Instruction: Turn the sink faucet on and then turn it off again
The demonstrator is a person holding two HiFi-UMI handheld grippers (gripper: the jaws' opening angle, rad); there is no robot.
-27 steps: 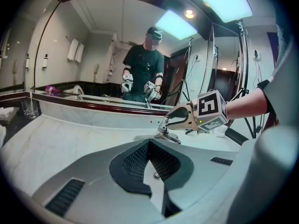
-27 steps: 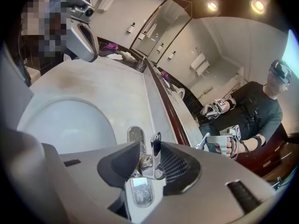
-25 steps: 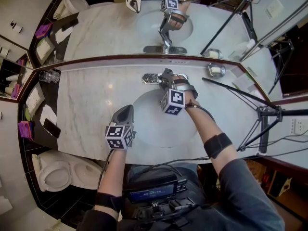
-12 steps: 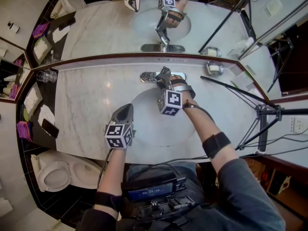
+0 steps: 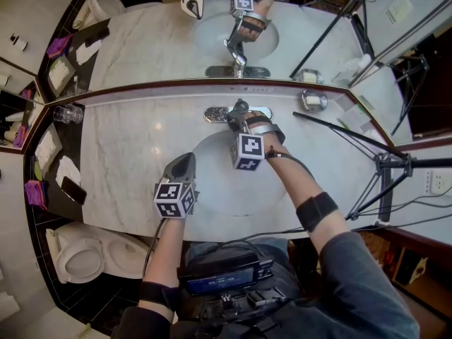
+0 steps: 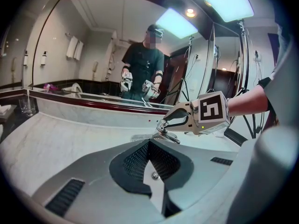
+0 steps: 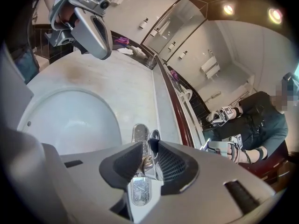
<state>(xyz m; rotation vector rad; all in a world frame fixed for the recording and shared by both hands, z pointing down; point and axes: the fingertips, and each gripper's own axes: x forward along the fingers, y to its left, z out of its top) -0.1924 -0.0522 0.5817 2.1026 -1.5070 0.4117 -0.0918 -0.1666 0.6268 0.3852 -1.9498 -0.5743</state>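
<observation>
— Marble countertop (image 5: 127, 161), pale and veined, with a round sink basin (image 5: 212, 164) sunk into it?

— Yes, in a bathroom. A wide mirror (image 5: 155, 41) runs along the back edge, a toilet (image 5: 81, 256) stands at the left end, and a tripod (image 5: 385, 168) stands to the right. 1 glass tumbler (image 5: 68, 113) sits at the counter's far left corner.

— Where is the faucet?

— The faucet (image 5: 219, 114) is at the back of the basin, just below the mirror, with its chrome base plate flat on the marble.

— And the 2 grippers?

— The right gripper (image 5: 240, 119) reaches across the basin, tilted down at the faucet. Its jaws have just been closing, and they clamp the faucet handle (image 7: 149, 161) between the pads. The left gripper (image 5: 186, 159) hovers over the counter at the basin's near-left rim. It points gently downward, well apart from the faucet, with its jaws pressed together and nothing between them.
</observation>
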